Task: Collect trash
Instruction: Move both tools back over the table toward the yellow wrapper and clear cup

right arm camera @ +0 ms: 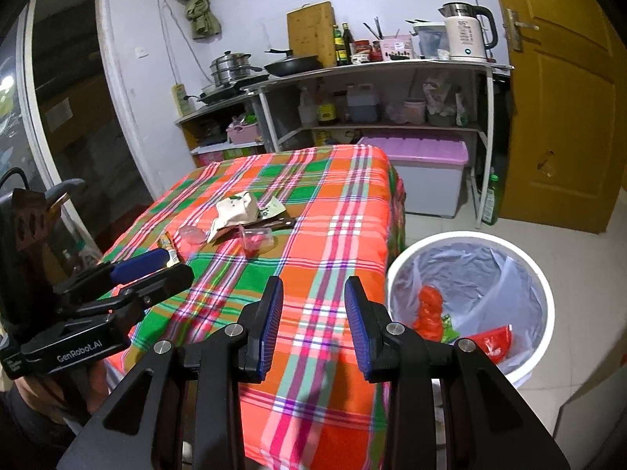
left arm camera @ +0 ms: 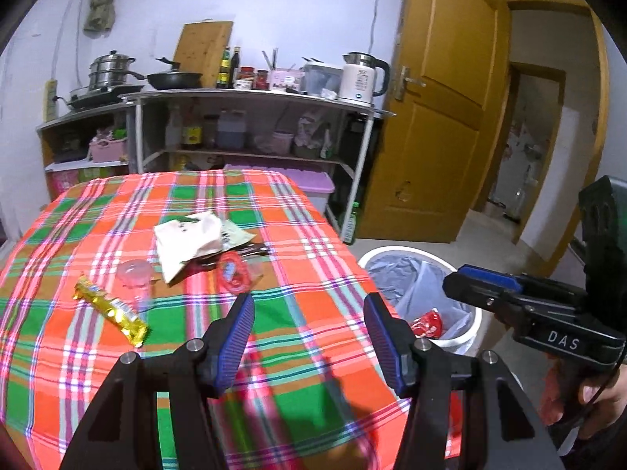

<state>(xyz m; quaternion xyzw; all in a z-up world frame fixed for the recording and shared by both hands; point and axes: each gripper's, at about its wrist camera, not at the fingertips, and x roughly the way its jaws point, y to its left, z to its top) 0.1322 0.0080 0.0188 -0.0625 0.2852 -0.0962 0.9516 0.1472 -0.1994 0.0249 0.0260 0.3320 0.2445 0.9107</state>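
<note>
Trash sits on the checked table, and both claws are open with nothing in them.

A crumpled white paper bag (left arm camera: 188,243) lies in the middle of the table (left arm camera: 321,274). Just beside it are a see-through pink cup (left arm camera: 135,274), a shiny gold snack wrapper (left arm camera: 111,311) and a clear wrapper with red inside (left arm camera: 235,274). The white bin (right arm camera: 537,274) stands on the floor next to the table, with red wrappers (right arm camera: 429,311) in its bag. The left gripper (left arm camera: 309,340) and the right gripper (right arm camera: 313,325) hang over the near end of the table, jaws wide apart.

right tool (right arm camera: 313,305) open above plaid tablecloth (right arm camera: 333,235), wrappers (right arm camera: 239,211) beyond, lined bin (right arm camera: 470,301) beside
</note>
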